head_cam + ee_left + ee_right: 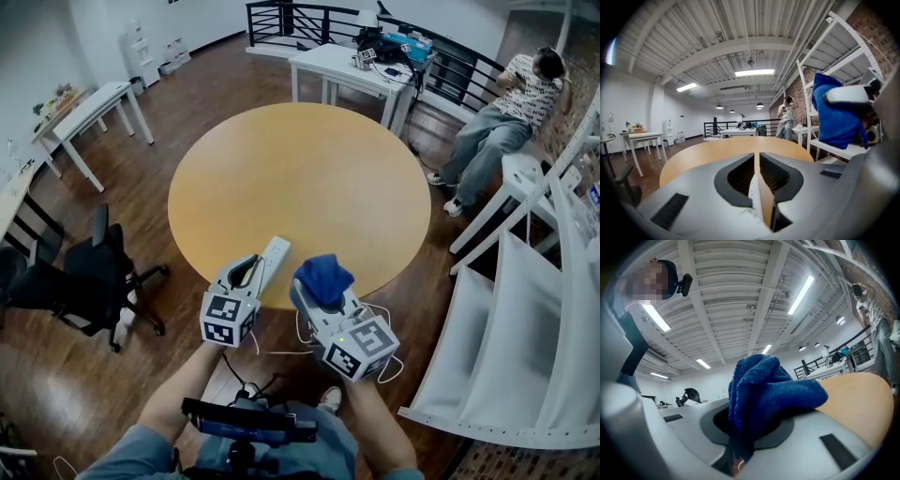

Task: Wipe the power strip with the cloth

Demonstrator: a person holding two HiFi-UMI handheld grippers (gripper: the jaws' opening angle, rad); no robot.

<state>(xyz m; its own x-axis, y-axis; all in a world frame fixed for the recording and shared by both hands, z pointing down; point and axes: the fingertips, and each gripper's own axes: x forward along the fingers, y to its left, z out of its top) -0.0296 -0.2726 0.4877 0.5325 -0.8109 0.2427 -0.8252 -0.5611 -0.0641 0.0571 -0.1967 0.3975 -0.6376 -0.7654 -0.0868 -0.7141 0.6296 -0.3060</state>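
Left gripper (253, 269) clamping white power strip (273, 255) by end, above near edge of round table (300, 178); right gripper (317, 292) pinching blue cloth (322, 277) above same edge. Advice: keeping strip steady, sweeping cloth lengthwise.

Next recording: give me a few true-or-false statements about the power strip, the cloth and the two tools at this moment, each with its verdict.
1. The right tool is shut on a blue cloth. True.
2. The power strip lies free in the middle of the round table. False: the left tool grips one end of it, at the table's near edge.
3. The cloth is pressed against the power strip. False: it is beside the strip, with a gap between them.
4. A person sits beyond the table. True.
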